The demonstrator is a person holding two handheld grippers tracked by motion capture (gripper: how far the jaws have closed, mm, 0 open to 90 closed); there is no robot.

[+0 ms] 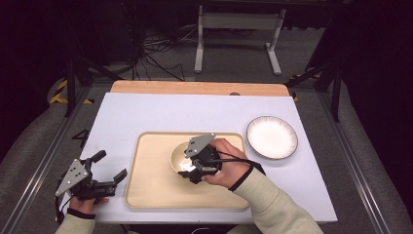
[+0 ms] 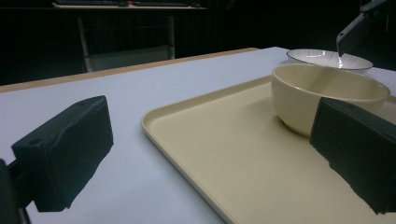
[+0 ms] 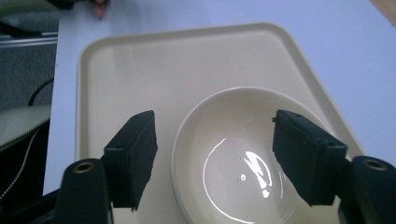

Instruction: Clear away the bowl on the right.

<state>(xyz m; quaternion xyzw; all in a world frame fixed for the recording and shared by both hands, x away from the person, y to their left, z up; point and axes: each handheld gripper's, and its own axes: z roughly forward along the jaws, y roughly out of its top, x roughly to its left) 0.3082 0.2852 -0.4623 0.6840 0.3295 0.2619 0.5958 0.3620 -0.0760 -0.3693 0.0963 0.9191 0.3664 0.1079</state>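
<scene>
A cream bowl point(image 1: 178, 155) stands empty on a cream tray point(image 1: 156, 190) in the middle of the table. My right gripper point(image 1: 189, 165) hangs just above the bowl, open, pointing left and down. In the right gripper view the bowl point(image 3: 233, 163) lies below the gripper point(image 3: 219, 156); one jaw is outside its rim, the other over its far side. My left gripper point(image 1: 109, 166) rests open on the white table left of the tray, holding nothing. In the left gripper view the tray point(image 2: 224, 154) and bowl point(image 2: 322, 93) lie ahead of the gripper point(image 2: 210, 158).
A white plate point(image 1: 272, 137) with a dark rim sits on the table right of the tray; the plate point(image 2: 327, 58) also shows behind the bowl. A wooden strip point(image 1: 195, 87) runs along the table's far edge. Metal rails flank the table.
</scene>
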